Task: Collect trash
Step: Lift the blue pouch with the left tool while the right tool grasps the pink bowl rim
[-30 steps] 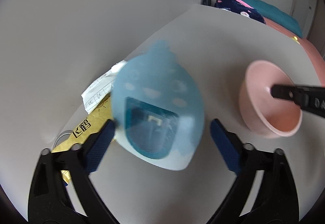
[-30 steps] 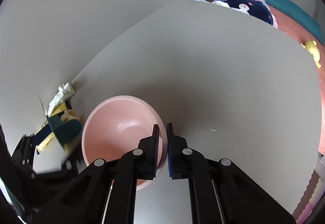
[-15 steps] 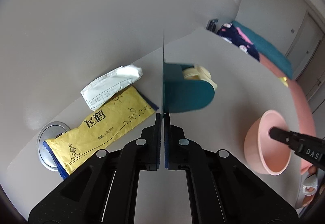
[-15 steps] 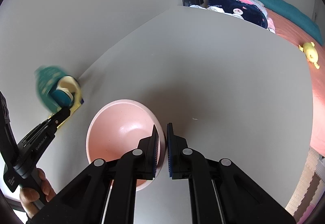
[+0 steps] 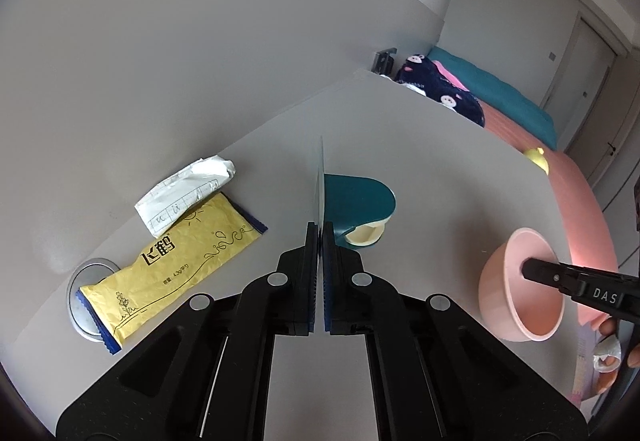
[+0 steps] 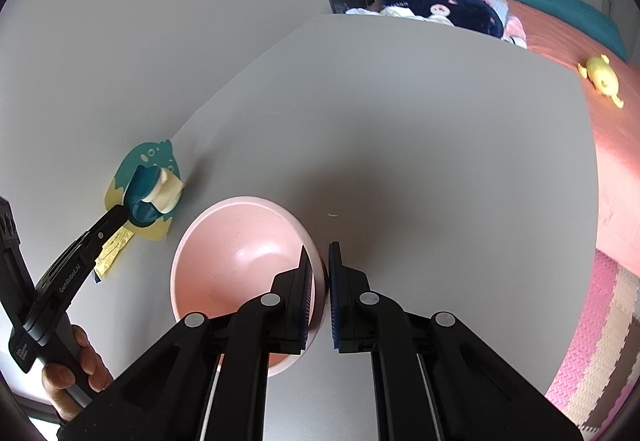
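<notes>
Carefully carry the blister pack [image 5: 356, 201] pinched edge-on in the left tool [image 5: 320, 229] rightward to the pink bowl [image 6: 236, 269], whose rim the right tool [image 6: 320, 253] grips.

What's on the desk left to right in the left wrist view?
Round metal disc → yellow snack wrapper → teal blister pack pinched by the left gripper → pink bowl with the right gripper on its rim. The crumpled white paper overlaps the wrapper's span, so it is left out.

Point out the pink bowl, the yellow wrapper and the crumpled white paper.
pink bowl [image 5: 505, 281]: left wrist view, outer wall.
yellow wrapper [image 5: 176, 261]: left wrist view, printed face.
crumpled white paper [image 5: 188, 193]: left wrist view, middle of the fold.
</notes>
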Available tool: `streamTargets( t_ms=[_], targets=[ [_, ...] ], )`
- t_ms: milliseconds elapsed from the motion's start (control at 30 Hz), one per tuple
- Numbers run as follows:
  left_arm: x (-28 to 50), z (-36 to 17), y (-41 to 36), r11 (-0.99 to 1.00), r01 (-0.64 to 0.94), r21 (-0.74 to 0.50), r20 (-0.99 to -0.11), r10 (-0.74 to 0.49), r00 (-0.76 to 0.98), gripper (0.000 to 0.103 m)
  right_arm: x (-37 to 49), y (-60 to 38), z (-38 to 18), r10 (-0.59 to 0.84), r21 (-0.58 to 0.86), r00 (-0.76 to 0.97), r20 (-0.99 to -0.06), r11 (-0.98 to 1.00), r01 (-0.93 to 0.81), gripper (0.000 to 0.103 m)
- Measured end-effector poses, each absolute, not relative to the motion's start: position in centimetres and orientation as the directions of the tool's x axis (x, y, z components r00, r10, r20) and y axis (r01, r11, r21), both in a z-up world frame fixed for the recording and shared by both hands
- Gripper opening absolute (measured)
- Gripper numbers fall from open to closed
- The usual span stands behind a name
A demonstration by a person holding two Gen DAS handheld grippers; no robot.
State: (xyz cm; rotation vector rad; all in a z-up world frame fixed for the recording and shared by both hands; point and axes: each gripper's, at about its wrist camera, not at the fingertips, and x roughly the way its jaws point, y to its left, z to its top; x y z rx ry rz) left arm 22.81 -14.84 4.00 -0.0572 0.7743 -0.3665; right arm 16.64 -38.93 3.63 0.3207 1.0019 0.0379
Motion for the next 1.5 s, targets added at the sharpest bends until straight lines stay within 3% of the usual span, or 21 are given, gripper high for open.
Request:
streamTargets(
  t_ms=[133,167,233,267,300,1000,1033,1100,1200,1500],
  targets=[
    [23.5,3.2,-15.2,0.938,0.296,-0.18,-0.698,-0.334,0.634,0.003,16.5,-39.2,3.4,0.182,0.288,0.539,-0.823,0.95,0.119,0.01],
    [23.5,2.9,-15.2,0.94,0.292,-0.177,-0.704,-0.328,0.629,0.01,16.5,-39.2,3.4,0.184,0.289,0.538,-0.823,0.95,0.118,0.01],
    [23.4,2.5,-15.1,0.948,0.275,-0.159,-0.72,-0.302,0.625,0.055,16.6,-39.2,3.3,0.187,0.291,0.537,-0.823,0.95,0.114,0.011],
    [23.1,2.4,-14.9,0.952,0.265,-0.151,-0.712,-0.291,0.639,0.091,16.5,-39.2,3.2,0.19,0.292,0.536,-0.823,0.95,0.113,0.011],
    [22.9,2.5,-14.9,0.959,0.249,-0.136,-0.694,-0.272,0.666,0.097,16.5,-39.3,3.2,0.192,0.294,0.536,-0.822,0.949,0.112,0.011],
    [25.4,1.0,-21.4,0.941,0.338,0.0,-0.731,-0.23,0.642,0.097,17.3,-41.1,2.7,0.198,0.31,0.525,-0.828,0.941,0.134,0.011],
    [25.6,0.9,-21.6,0.94,0.342,-0.003,-0.736,-0.233,0.635,0.095,17.4,-41.3,2.6,0.198,0.312,0.525,-0.828,0.94,0.136,0.011],
    [26.0,0.7,-21.9,0.939,0.343,-0.023,-0.747,-0.244,0.619,0.08,17.5,-41.7,2.6,0.196,0.312,0.526,-0.827,0.94,0.141,0.011],
    [26.8,0.1,-21.9,0.938,0.342,-0.048,-0.775,-0.251,0.58,0.066,17.7,-42.2,2.5,0.189,0.31,0.53,-0.827,0.939,0.149,0.011],
    [25.3,0.8,-22.0,0.941,0.338,-0.019,-0.758,-0.234,0.609,0.064,17.5,-43.3,2.4,0.175,0.317,0.55,-0.816,0.933,0.173,0.011]
  ],
)
